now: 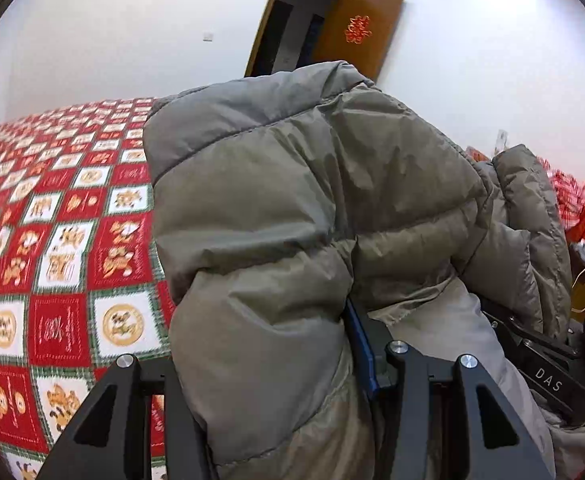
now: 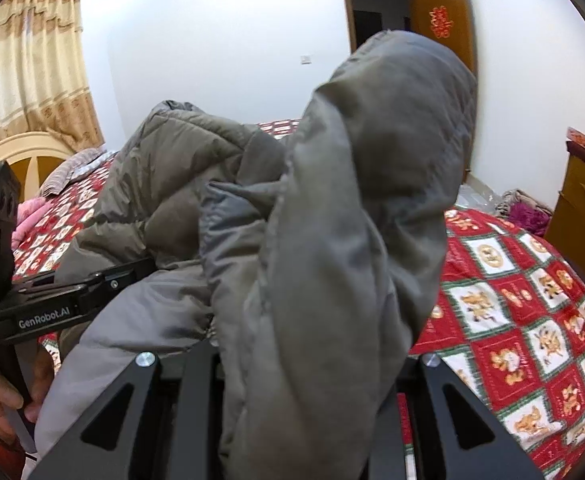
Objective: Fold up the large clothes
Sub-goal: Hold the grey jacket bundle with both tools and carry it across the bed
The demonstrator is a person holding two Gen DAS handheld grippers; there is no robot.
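A large grey-olive puffer jacket is lifted above the bed, bulging up in front of both cameras. My left gripper is shut on a quilted part of the jacket, which hides its fingertips. My right gripper is shut on another fold of the jacket, which drapes over its fingers. The right gripper's body shows at the right of the left wrist view. The left gripper's body shows at the left of the right wrist view, held by a hand.
The bed has a red, white and green patterned quilt, also in the right wrist view. A headboard, pillows and curtains stand at left. A wooden cabinet stands at right. An open door is in the far wall.
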